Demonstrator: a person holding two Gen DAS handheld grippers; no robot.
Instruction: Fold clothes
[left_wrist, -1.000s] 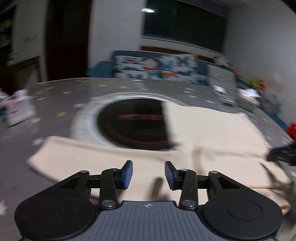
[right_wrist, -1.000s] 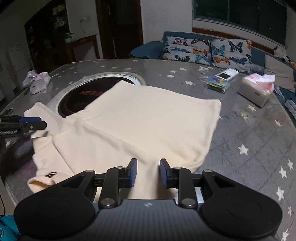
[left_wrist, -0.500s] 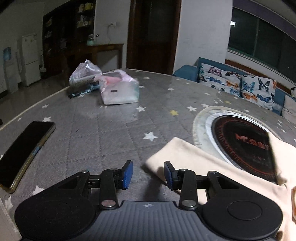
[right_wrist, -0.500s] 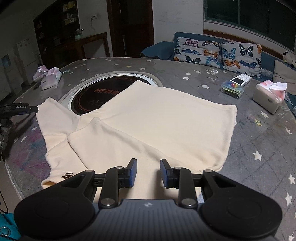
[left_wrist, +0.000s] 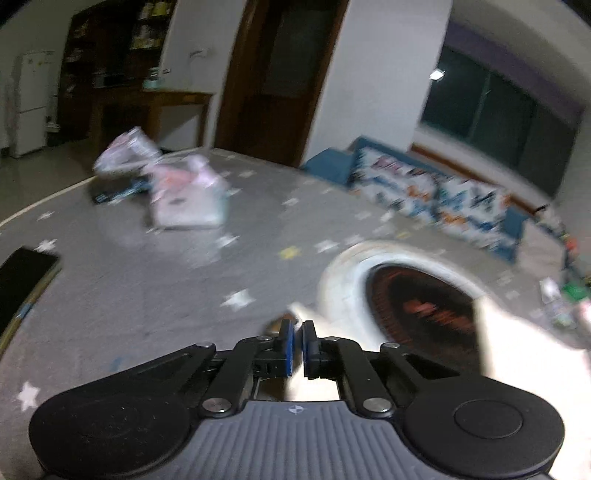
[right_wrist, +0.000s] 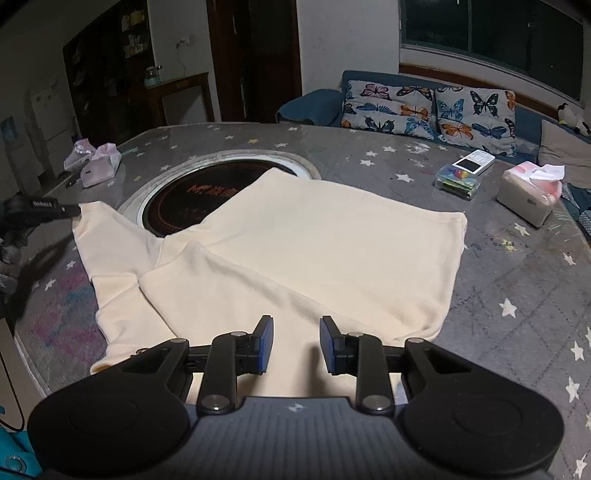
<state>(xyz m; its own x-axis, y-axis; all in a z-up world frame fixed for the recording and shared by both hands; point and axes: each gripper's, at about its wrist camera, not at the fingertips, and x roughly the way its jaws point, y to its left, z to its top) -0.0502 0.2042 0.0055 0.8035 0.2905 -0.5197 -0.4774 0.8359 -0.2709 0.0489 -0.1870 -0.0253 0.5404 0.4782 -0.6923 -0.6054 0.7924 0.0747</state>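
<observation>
A cream long-sleeved top (right_wrist: 314, 251) lies flat on the grey star-patterned table (right_wrist: 517, 288), with one sleeve folded over the body. My left gripper (left_wrist: 295, 349) is shut on the end of the other sleeve (left_wrist: 314, 317), at the left edge of the garment; it also shows in the right wrist view (right_wrist: 70, 211) at the sleeve's tip. My right gripper (right_wrist: 296, 345) is open and empty, just above the near part of the top.
A round black induction hob (right_wrist: 192, 199) is set in the table, partly under the top. Pink tissue packs (right_wrist: 96, 162) lie far left, a phone (left_wrist: 22, 280) near the left edge. A tissue box (right_wrist: 528, 192) and small boxes (right_wrist: 461, 175) lie far right.
My left gripper has closed on the sleeve end, and its view is blurred by motion. My right gripper has stayed open over the top, shifting slightly.
</observation>
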